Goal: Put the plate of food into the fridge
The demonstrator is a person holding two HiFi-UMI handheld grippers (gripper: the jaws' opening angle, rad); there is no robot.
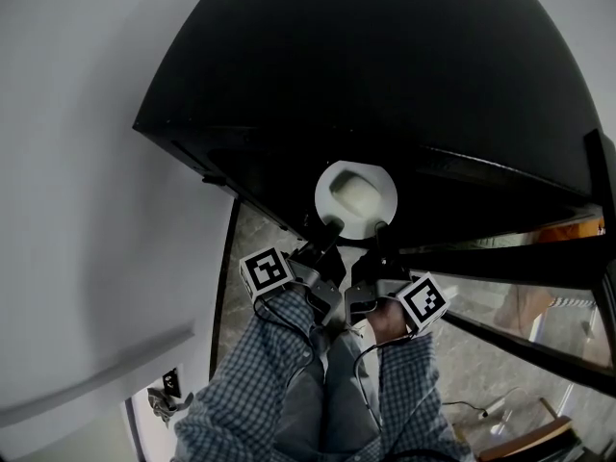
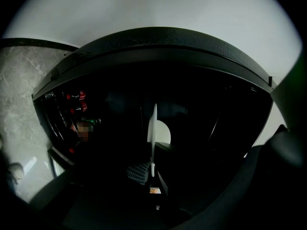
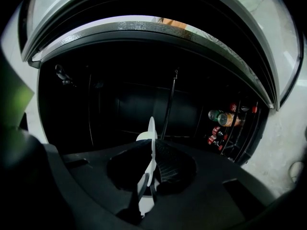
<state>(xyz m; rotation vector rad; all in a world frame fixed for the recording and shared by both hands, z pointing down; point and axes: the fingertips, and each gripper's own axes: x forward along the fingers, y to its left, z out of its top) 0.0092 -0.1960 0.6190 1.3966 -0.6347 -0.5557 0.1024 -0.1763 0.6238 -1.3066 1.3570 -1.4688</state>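
A white plate [image 1: 356, 198] with a pale lump of food [image 1: 355, 194] on it hangs just in front of the black fridge [image 1: 385, 94]. My left gripper [image 1: 330, 227] is shut on its near left rim and my right gripper [image 1: 380, 229] is shut on its near right rim. In the left gripper view the plate [image 2: 153, 138] shows edge-on between the jaws, in front of the dark fridge interior [image 2: 192, 109]. The right gripper view shows the plate [image 3: 150, 150] edge-on too, clamped by the dark pads [image 3: 168, 164].
Bottles and cans [image 3: 224, 121] stand in wire door racks at the right of the fridge; red-capped ones [image 2: 76, 104] show at the left in the left gripper view. A white wall [image 1: 77, 210] is at the left. The glass door [image 1: 520, 287] stands open at the right.
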